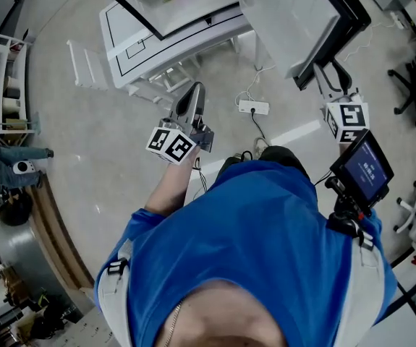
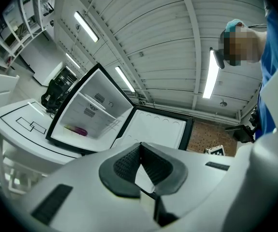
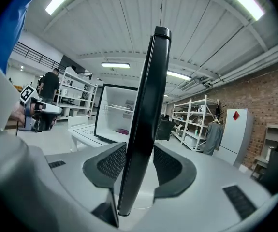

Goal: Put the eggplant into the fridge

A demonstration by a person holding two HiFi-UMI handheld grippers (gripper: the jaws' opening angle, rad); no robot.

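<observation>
Right gripper view, slim glossy black fridge door edge (image 3: 148,120), dimpled grey pads (image 3: 112,163)

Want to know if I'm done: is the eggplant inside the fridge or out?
Inside. The purple eggplant lies on the bottom of the fridge, whose door stands open.

Looks like a warehouse-type lab: brick wall (image 3: 257,88) and metal shelving (image 3: 193,124) at right, ribbed ceiling (image 3: 129,18) with strip lights (image 2: 209,74).
</observation>
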